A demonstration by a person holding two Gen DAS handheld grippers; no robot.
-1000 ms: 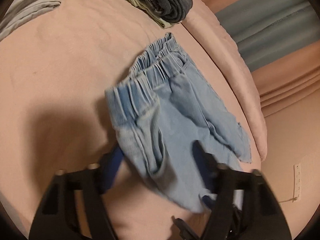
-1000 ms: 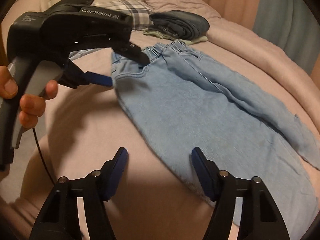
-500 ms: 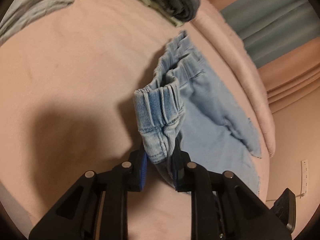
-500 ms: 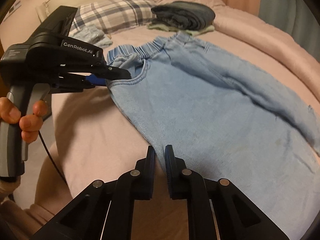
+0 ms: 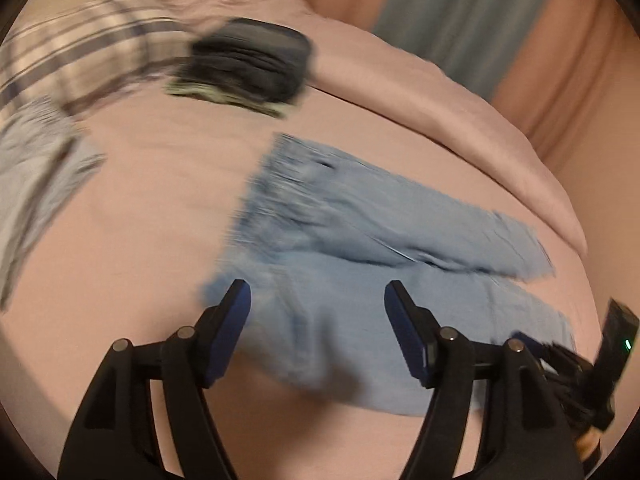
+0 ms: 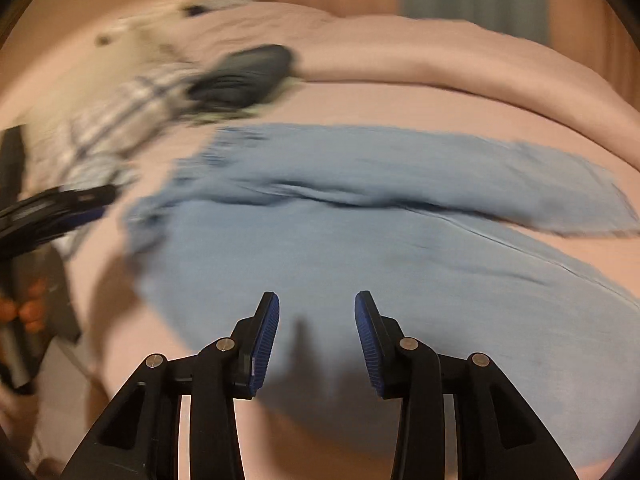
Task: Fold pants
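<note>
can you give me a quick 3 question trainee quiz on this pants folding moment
1. True or false: the left tongs are clamped on the light blue denim pants.
2. Which item lies beyond the pants' waistband? A) folded dark blue jeans B) a red towel C) a wicker basket
3. Fill in: the pants lie spread on the pink ____.

Key: 1. False: both the left and the right tongs stand open with nothing between the pads, poised over the pants. 2. A. 3. Bedsheet.
</note>
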